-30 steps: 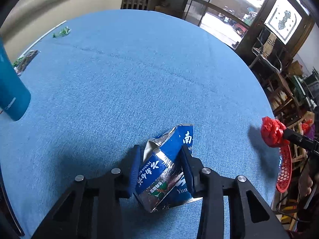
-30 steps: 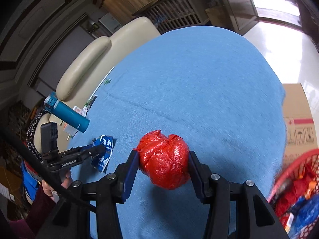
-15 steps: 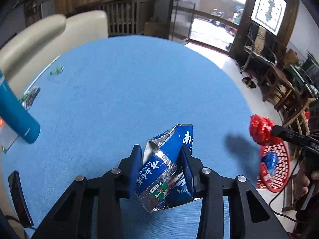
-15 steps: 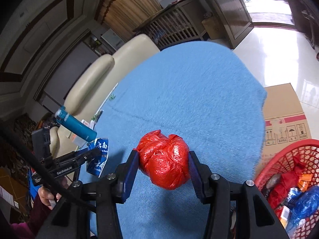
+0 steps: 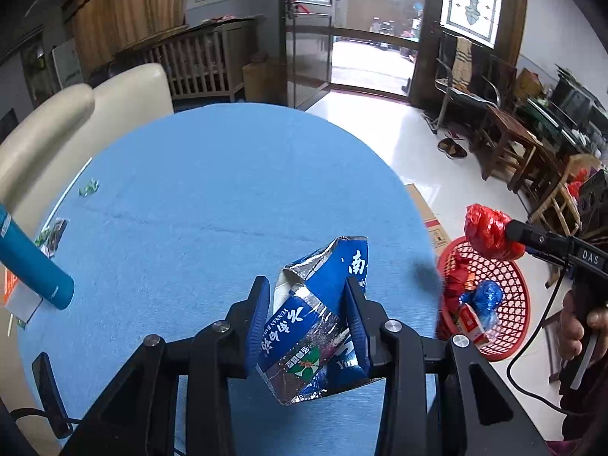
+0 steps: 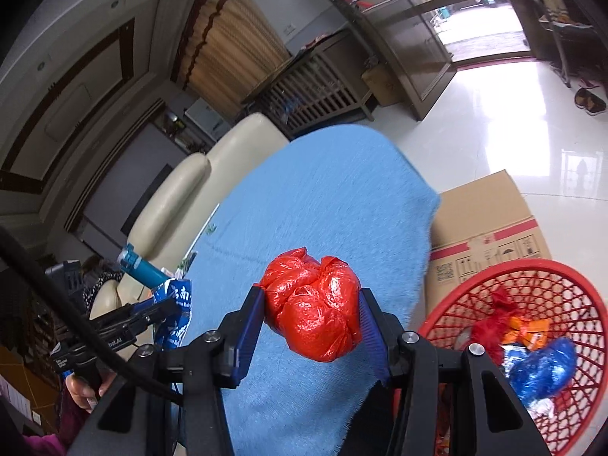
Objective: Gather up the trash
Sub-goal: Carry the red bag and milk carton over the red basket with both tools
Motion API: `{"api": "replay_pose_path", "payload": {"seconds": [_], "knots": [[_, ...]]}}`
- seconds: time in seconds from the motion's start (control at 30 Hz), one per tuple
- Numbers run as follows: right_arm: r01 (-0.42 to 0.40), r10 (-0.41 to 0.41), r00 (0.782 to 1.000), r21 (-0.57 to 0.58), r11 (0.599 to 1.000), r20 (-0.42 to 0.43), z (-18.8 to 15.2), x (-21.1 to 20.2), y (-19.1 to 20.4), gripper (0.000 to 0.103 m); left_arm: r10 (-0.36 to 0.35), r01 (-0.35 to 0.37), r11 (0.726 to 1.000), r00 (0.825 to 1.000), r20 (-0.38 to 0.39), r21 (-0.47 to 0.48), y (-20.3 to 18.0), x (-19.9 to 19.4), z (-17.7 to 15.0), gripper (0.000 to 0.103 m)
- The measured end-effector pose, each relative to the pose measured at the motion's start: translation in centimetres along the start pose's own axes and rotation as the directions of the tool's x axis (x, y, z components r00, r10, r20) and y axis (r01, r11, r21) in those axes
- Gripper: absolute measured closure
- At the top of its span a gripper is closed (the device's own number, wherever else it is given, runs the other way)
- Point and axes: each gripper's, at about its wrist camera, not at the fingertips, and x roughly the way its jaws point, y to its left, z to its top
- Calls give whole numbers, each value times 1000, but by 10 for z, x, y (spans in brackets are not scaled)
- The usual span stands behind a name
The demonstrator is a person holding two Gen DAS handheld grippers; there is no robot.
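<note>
My left gripper [image 5: 307, 304] is shut on a crushed blue and silver carton [image 5: 315, 326] and holds it above the blue table [image 5: 212, 197]. My right gripper [image 6: 311, 311] is shut on a balled red plastic bag [image 6: 313, 307], held in the air past the table's right edge. In the left wrist view the red bag [image 5: 490, 231] hangs over the red basket [image 5: 513, 285] on the floor. The basket [image 6: 570, 296] shows at the lower right of the right wrist view and holds several pieces of trash. The carton [image 6: 176, 304] also shows at the left there.
A teal bottle [image 5: 34, 262] lies at the table's left edge beside small wrappers [image 5: 89, 188]. A cardboard box [image 6: 490, 228] stands on the floor by the basket. A cream sofa [image 5: 76, 114] is behind the table. Wooden chairs [image 5: 532, 159] stand at the right.
Both grippers have risen and moved right with their loads. The carton is lifted off the table, and the red bag has moved from over the table edge to above the basket.
</note>
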Motion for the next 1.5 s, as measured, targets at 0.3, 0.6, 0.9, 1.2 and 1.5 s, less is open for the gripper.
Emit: {"api": "replay_pose_path", "payload": {"seconds": [0.3,0.6,0.9,1.2,1.5], "knots": [[1,-4,997,32,999,77,4,-38,-15,51,-4,3,999,1000,14,54,-25,-16,4,62],[1,-9,992,62,998,128,5,-64,-29,51,-27,25,993,1000,14,116,-56,-20,13,62],[-6,-9,986,91,996,164,6,-82,-43,51,-61,58,981,998,9,183,-88,-23,20,62],[-17,-6,982,123,992,189,4,-95,-58,50,-80,78,964,997,-4,256,-129,-20,23,62],[-33,-2,976,156,987,217,-1,-111,-74,50,-66,62,946,998,1,317,-161,-20,25,62]]}}
